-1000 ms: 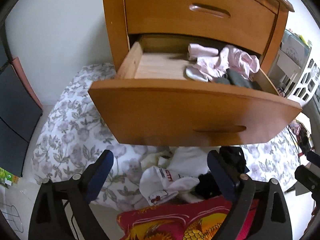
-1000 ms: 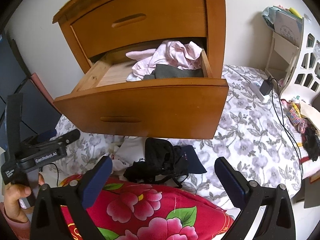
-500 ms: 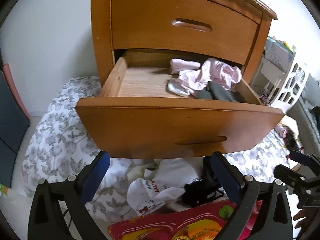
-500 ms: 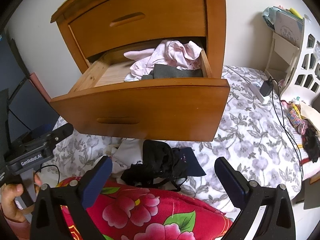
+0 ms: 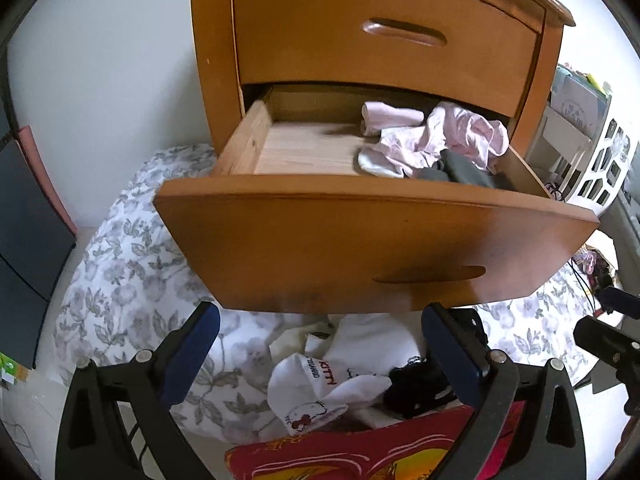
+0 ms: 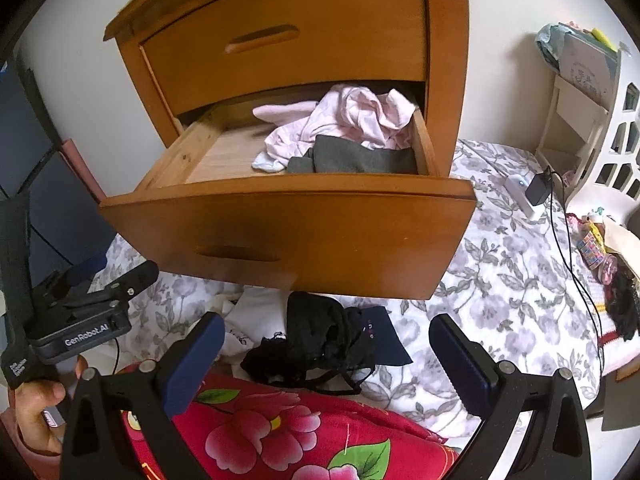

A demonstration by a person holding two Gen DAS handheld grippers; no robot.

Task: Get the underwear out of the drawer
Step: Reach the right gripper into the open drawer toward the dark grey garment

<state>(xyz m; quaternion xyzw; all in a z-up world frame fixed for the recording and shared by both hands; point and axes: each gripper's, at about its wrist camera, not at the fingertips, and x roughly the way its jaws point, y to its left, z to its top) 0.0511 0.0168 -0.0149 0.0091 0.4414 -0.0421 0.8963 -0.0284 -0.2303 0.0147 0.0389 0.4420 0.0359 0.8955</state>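
Both my grippers empty, jaws spread, low in front of the open drawer.

Nearest: my left gripper [image 5: 320,354] and right gripper [image 6: 326,360], blue pads wide apart, pinching nothing. Under them a red flowered cloth [image 6: 280,436], then a black lacy heap [image 6: 316,340] and a white printed garment [image 5: 320,384] lying on the grey-leaf bedspread [image 6: 500,280]. My left gripper's body shows at the right view's left edge, a hand [image 6: 34,412] on its grip. Above, the lower drawer [image 5: 360,248] stands pulled out; pink underwear [image 5: 444,140] and a grey folded piece [image 6: 360,158] are bunched at its right end, left half bare wood. Upper drawer [image 5: 384,36] closed. Farthest: white wall, white lattice shelf [image 6: 608,136].
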